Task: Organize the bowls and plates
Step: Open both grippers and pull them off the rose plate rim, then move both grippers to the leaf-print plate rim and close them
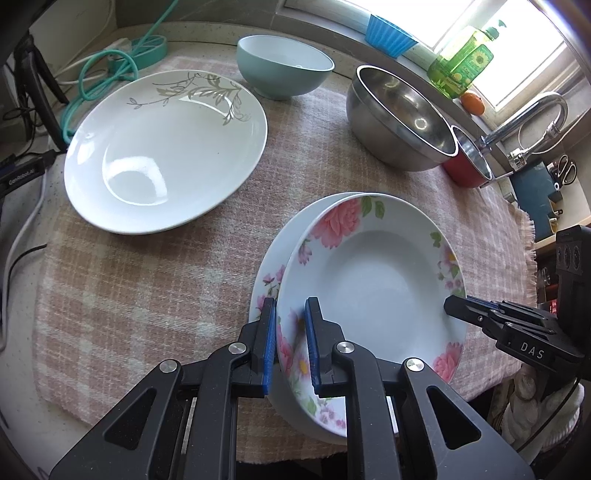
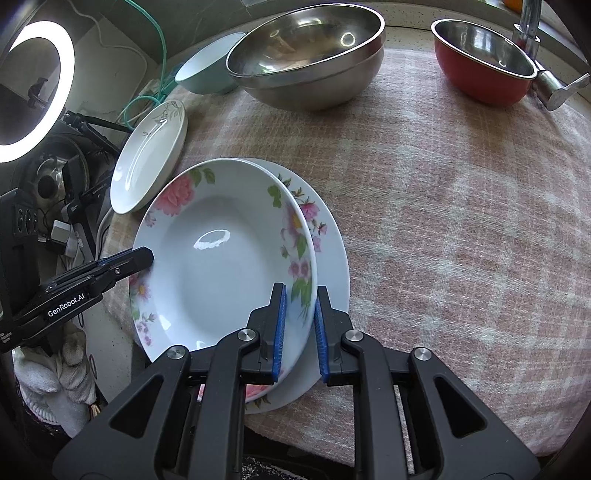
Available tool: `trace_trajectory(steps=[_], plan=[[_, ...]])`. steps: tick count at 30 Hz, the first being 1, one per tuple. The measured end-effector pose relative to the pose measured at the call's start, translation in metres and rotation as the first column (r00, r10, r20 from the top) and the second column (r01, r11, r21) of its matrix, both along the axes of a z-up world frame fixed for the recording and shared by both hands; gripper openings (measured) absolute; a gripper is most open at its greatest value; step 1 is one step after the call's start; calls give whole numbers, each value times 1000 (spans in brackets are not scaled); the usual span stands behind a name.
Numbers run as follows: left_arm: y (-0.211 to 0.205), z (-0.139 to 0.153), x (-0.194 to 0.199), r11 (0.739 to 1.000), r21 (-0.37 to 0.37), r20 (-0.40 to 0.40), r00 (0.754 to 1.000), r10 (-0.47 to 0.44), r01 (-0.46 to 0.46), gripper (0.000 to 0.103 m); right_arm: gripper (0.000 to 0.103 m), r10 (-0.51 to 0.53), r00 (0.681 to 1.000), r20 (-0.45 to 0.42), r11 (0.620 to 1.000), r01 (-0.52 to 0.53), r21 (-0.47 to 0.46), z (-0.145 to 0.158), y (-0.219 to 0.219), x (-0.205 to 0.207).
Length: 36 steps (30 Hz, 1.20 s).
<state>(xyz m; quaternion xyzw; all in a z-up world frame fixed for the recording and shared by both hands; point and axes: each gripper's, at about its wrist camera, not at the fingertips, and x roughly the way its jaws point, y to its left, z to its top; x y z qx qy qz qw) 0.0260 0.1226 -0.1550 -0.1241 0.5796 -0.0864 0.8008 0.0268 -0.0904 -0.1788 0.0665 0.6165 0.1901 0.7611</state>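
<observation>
Our left tool (image 1: 290, 345) and right tool (image 2: 300, 328) each pinch opposite rims of the deep floral plate (image 1: 373, 273), hanging it just over the flat floral plate (image 1: 269, 266) directly beneath. We judge lowering is next. The leaf-patterned plate (image 1: 166, 155) lies beyond, left.

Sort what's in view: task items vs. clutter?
Task things:
- deep floral plate, gripped at opposite rims by left gripper and right gripper
- flat floral plate beneath it
- leaf-pattern plate
- teal bowl
- steel bowl
- red bowl

Lying about:
- oil bottle
- blue cup
- teal cable
- ring light
- faucet
</observation>
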Motion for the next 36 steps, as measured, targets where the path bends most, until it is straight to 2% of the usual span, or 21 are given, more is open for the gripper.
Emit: trace_trajectory(steps=[6, 11, 21, 22, 27, 29, 33, 36], plan=[[0, -1, 1, 1000, 6, 0, 1000, -4, 4, 14, 19, 36, 999, 19, 998, -35, -54, 0, 11, -1], [-3, 1, -1, 999, 38, 12, 1000, -12, 11, 13, 22, 48, 999, 22, 996, -46, -72, 1, 16, 0], [-1, 1, -1, 1000, 30, 14, 1000, -6, 6, 13, 24, 54, 998, 45, 994, -49, -99, 3, 17, -4], [-1, 2, -1, 1000, 25, 16, 1000, -8, 7, 13, 28, 52, 997, 49, 994, -47, -101, 4, 17, -4], [2, 7, -2, 1000, 13, 27, 1000, -6, 6, 13, 37, 42, 995, 92, 995, -33, -97, 17, 14, -4], [6, 9, -2, 1000, 11, 33, 999, -3, 3, 13, 47, 39, 992, 118, 994, -27, -102, 24, 15, -3], [16, 14, -2, 1000, 0, 47, 999, 15, -15, 14, 51, 32, 988, 153, 995, -17, -98, 36, 18, -2], [24, 19, -2, 1000, -1, 58, 998, 23, -23, 14, 61, 19, 983, 181, 996, -4, -84, 43, 20, -2]])
